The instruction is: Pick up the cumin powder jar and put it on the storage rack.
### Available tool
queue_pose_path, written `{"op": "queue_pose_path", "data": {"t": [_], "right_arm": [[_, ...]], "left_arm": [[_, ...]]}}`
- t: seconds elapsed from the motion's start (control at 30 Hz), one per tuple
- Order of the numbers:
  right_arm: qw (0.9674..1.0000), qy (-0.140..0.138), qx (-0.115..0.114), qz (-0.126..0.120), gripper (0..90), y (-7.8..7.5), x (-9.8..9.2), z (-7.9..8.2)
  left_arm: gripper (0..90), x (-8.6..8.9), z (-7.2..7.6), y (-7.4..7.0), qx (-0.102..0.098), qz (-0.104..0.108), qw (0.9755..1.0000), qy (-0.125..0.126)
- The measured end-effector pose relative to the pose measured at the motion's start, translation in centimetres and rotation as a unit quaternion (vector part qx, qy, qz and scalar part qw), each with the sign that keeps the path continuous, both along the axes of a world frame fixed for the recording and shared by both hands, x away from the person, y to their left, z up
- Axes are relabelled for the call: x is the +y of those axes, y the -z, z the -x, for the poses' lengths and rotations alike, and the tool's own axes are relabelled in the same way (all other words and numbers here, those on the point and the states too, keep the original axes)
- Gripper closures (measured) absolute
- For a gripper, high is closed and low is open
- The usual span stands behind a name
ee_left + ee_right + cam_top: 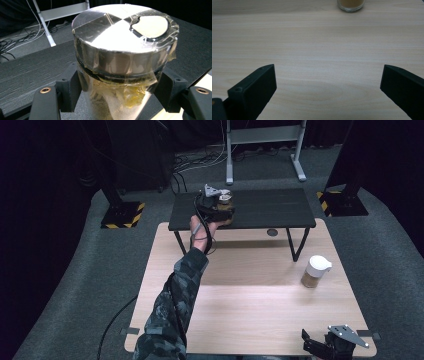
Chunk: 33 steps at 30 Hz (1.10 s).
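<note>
Glass jar with metal lid holds powder, clamped by left hand-held gripper.

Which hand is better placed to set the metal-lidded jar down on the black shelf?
Left. The left gripper is already shut on the jar over the black shelf. The right gripper sits open at the table's near edge, holding nothing.

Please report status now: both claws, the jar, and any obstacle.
Left claw shut on metal-lidded jar, over black shelf. Right claw open, nothing between. White-lidded jar apart on table; no obstacle seen.
</note>
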State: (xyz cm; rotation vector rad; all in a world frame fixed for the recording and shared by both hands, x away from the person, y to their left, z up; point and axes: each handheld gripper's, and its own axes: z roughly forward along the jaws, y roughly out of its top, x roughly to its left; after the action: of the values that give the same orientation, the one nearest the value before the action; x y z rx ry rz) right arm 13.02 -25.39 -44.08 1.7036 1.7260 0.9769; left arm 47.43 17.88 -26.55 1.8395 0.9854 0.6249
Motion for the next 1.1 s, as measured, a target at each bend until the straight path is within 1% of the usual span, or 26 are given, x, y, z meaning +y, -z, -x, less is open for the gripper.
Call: {"op": "queue_pose_path", "data": {"t": [0.07, 0.13, 0.17, 0.23, 0.3, 0.33, 0.37, 0.43, 0.47, 0.5, 0.53, 0.57, 0.63, 0.67, 0.7, 0.77, 0.8, 0.83, 0.87, 0.93, 1.0, 1.07, 1.1], "right_arm": [[1.0, -0.003, 0.002, -0.004, 0.0, 0.0, -0.1, -0.1], [1.0, -0.005, 0.002, -0.005, 0.0, -0.1, -0.2, -0.1], [1.0, -0.005, 0.002, -0.005, 0.0, -0.1, -0.2, -0.1], [1.0, -0.006, 0.001, -0.005, 0.0, -0.1, -0.2, 0.0], [1.0, -0.005, 0.0, -0.005, 0.0, -0.1, -0.2, 0.0], [1.0, -0.004, 0.001, -0.007, 0.0, -0.1, -0.2, 0.0], [1.0, -0.005, 0.0, -0.006, 0.0, -0.1, -0.2, 0.0], [1.0, -0.007, -0.002, -0.006, 0.0, -0.1, -0.3, 0.0], [1.0, -0.007, -0.003, -0.006, 0.0, -0.1, -0.3, 0.0], [0.9999, -0.007, -0.004, -0.006, 0.0, -0.1, -0.2, 0.1], [1.0, -0.007, -0.002, -0.006, 0.0, -0.3, -0.2, 0.1], [0.9999, -0.007, -0.004, -0.006, 0.0, -0.3, -0.1, 0.1], [0.9999, -0.009, -0.007, -0.004, 0.0, -0.2, -0.1, 0.2], [0.9999, -0.009, -0.006, -0.004, 0.0, -0.2, -0.1, 0.2], [0.9999, -0.012, -0.006, -0.006, 0.0, -0.3, -0.1, 0.1], [0.9999, -0.014, -0.006, -0.006, 0.0, -0.3, -0.1, 0.1], [0.9999, -0.015, -0.006, -0.006, 0.0, -0.2, -0.1, 0.1], [0.9998, -0.016, -0.006, -0.006, 0.0, -0.2, -0.1, 0.0], [0.9998, -0.018, -0.004, -0.005, 0.0, -0.1, -0.1, 0.0], [0.9998, -0.02, -0.003, -0.004, 0.0, -0.1, 0.0, -0.1], [0.9998, -0.021, -0.001, -0.003, 0.0, -0.1, 0.2, -0.2], [0.9997, -0.025, -0.003, -0.001, 0.0, 0.0, 0.2, -0.2], [0.9997, -0.026, -0.002, -0.001, 0.0, 0.0, 0.2, -0.2]], "left_arm": [[30.1, -0.3, 0.3, -0.1, 0.0, -0.002, 1.0, -0.008], [14.4, -0.2, 0.5, -0.2, -0.003, 0.0, 0.9999, -0.01], [11.5, -0.1, 0.8, -0.5, -0.003, -0.001, 0.9999, -0.012], [4.7, -0.3, 1.6, -1.0, -0.007, -0.012, 0.9996, -0.026], [2.7, 0.1, 2.3, -1.1, -0.01, -0.013, 0.9997, -0.02], [1.3, 0.6, 3.4, -1.1, -0.017, -0.011, 0.9995, -0.023], [0.2, 1.1, 4.1, -0.8, -0.026, -0.005, 0.9994, -0.02], [0.2, 1.9, 5.2, -0.5, -0.033, 0.001, 0.9993, -0.016], [0.2, 2.4, 5.9, -0.2, -0.035, 0.0, 0.9993, -0.014], [0.2, 2.7, 6.5, 0.0, -0.033, -0.008, 0.9994, -0.012], [0.2, 3.1, 7.6, 0.5, -0.027, -0.017, 0.9994, -0.015], [0.2, 3.5, 8.1, 0.9, -0.023, -0.027, 0.9993, -0.013], [0.2, 4.0, 9.1, 1.8, -0.02, -0.033, 0.9991, -0.017], [0.2, 4.4, 10.0, 2.6, -0.011, -0.05, 0.9985, -0.021], [0.2, 4.7, 10.8, 3.5, -0.008, -0.059, 0.9979, -0.023], [0.2, 5.0, 11.6, 4.3, -0.005, -0.074, 0.997, -0.024], [0.3, 5.2, 12.2, 5.0, -0.001, -0.085, 0.996, -0.028], [0.3, 5.4, 12.9, 6.1, 0.011, -0.094, 0.9949, -0.035], [0.3, 5.6, 13.3, 6.8, 0.021, -0.099, 0.9942, -0.038], [0.9, 6.0, 14.0, 8.4, 0.037, -0.099, 0.9935, -0.044], [0.9, 6.5, 14.8, 10.5, 0.057, -0.104, 0.9915, -0.054], [1.2, 6.9, 15.3, 12.2, 0.07, -0.101, 0.9906, -0.059], [1.1, 7.2, 15.4, 13.2, 0.079, -0.099, 0.99, -0.061]]}}
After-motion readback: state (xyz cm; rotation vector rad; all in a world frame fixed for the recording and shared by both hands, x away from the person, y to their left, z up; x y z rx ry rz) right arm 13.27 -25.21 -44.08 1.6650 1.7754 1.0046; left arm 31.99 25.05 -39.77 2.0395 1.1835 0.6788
